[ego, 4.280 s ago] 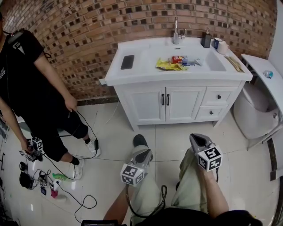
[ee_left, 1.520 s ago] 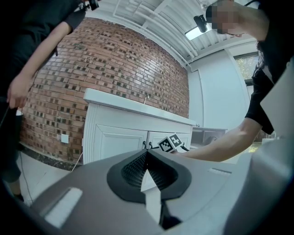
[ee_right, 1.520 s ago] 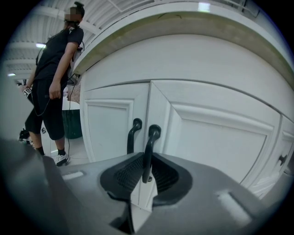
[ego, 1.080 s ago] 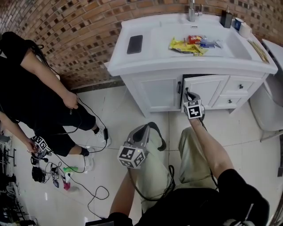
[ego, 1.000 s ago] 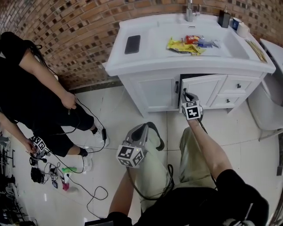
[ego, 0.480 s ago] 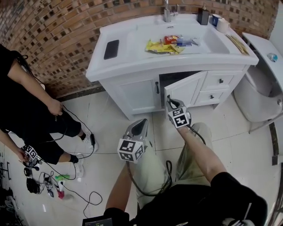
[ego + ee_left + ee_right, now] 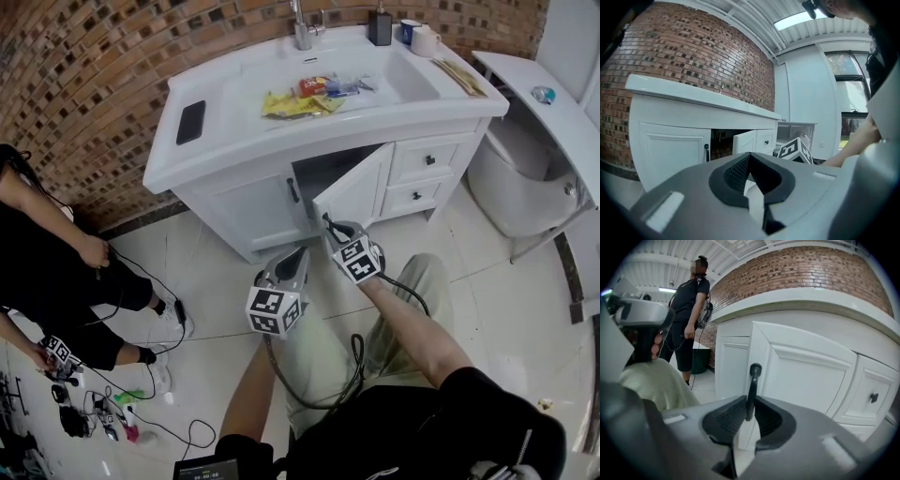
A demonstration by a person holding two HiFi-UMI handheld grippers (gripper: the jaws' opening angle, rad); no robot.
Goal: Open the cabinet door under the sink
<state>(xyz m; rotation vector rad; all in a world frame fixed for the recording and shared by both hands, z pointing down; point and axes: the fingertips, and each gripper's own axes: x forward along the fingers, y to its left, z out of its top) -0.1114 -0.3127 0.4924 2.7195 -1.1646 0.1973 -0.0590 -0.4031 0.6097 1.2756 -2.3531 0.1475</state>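
While clamped on the thin black handle of the right cabinet door, the right hand-held gripper has both pads pressed against the handle's lower part, as the right gripper view shows. That door stands swung part-way out from the white cabinet under the sink. It is hinged on its right edge, and a dark opening shows behind it. The left door is shut, with its own black handle just beside the opening. Two drawers to the right are both closed. The left hand-held gripper hangs low over the tiled floor, near the right one but apart from it. It is clenched, tips together, with nothing between them, and it touches nothing. On the desk top a black phone lies at the left, snack packets lie in the basin, and a faucet stands at the back. A person in black stands on the floor at the left.
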